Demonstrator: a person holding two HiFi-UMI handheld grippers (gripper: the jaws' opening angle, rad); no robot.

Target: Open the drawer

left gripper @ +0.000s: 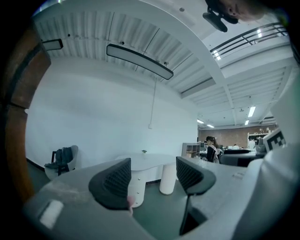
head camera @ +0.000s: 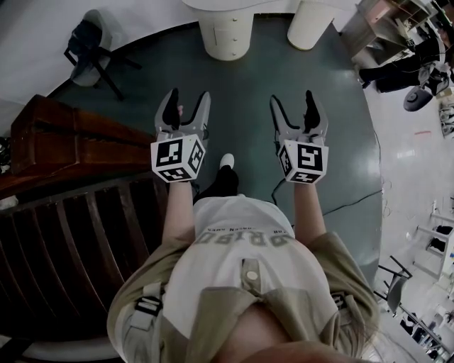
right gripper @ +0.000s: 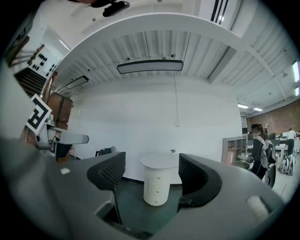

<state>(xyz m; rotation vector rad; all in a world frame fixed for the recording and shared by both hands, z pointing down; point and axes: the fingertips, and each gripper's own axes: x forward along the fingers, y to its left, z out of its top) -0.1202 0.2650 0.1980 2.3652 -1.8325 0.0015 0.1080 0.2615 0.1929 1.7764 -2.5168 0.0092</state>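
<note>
A white round pedestal [head camera: 225, 32] with small drawer knobs stands under a white table, some way ahead of me across the green floor. In the right gripper view the same pedestal [right gripper: 157, 185] shows between the jaws, its drawers looking closed. It appears again in the left gripper view, the pedestal [left gripper: 137, 186] partly behind the left pad. My left gripper [head camera: 186, 106] is held out in the air, open and empty. My right gripper [head camera: 296, 110] is level with it, open and empty too. Both are well short of the pedestal.
A dark wooden cabinet [head camera: 67, 142] and wooden railing [head camera: 71, 241] stand at my left. A chair with a bag [head camera: 92, 46] is at the far left. A second white table leg [head camera: 311, 21] stands right of the pedestal. Desks and people fill the far right.
</note>
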